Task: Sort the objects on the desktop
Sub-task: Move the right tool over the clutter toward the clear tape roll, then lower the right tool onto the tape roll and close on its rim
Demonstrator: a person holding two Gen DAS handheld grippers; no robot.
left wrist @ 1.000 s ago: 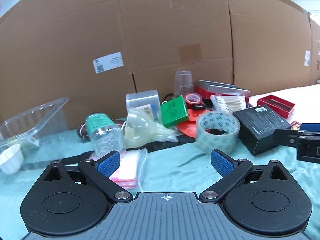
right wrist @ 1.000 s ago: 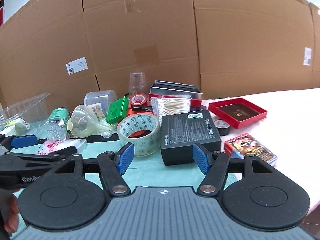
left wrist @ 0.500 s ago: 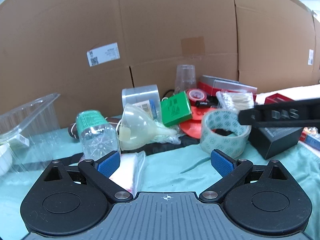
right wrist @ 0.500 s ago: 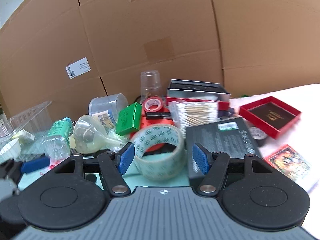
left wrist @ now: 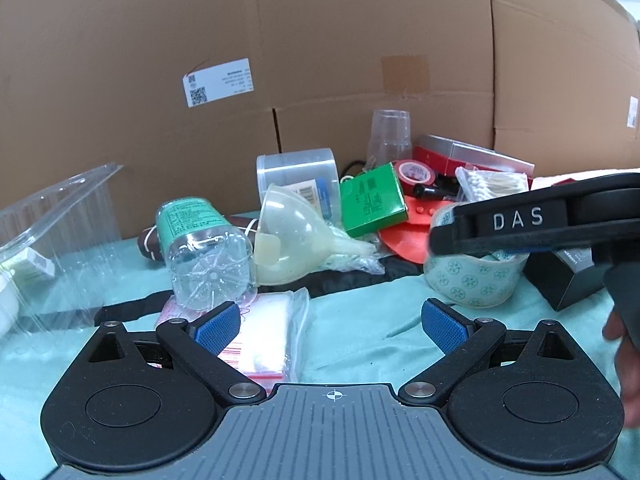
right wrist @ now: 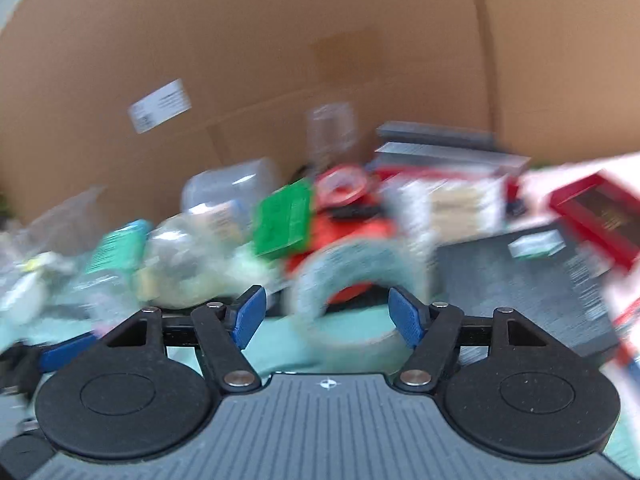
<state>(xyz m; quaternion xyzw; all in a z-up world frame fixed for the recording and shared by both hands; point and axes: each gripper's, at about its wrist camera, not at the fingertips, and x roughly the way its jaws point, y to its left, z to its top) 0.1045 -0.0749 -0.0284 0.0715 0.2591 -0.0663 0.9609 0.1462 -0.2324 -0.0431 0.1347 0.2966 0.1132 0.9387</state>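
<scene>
A clutter of desktop objects lies on a teal cloth. A patterned tape roll sits at the right; the right wrist view shows the tape roll blurred, just beyond and between the fingers. My right gripper is open and empty. In the left wrist view its black body reaches over the roll. My left gripper is open and empty, above a plastic bag, close to a lying clear bottle and a funnel.
A green box, a red disc, a round clear tub, a clear cup, cotton swabs and a black box crowd the pile. A clear tray stands left. A cardboard wall backs everything.
My right gripper has moved forward and left until the tape roll lies just ahead of its open fingers; its view is now blurred. My left gripper has moved closer to the bottle and bag.
</scene>
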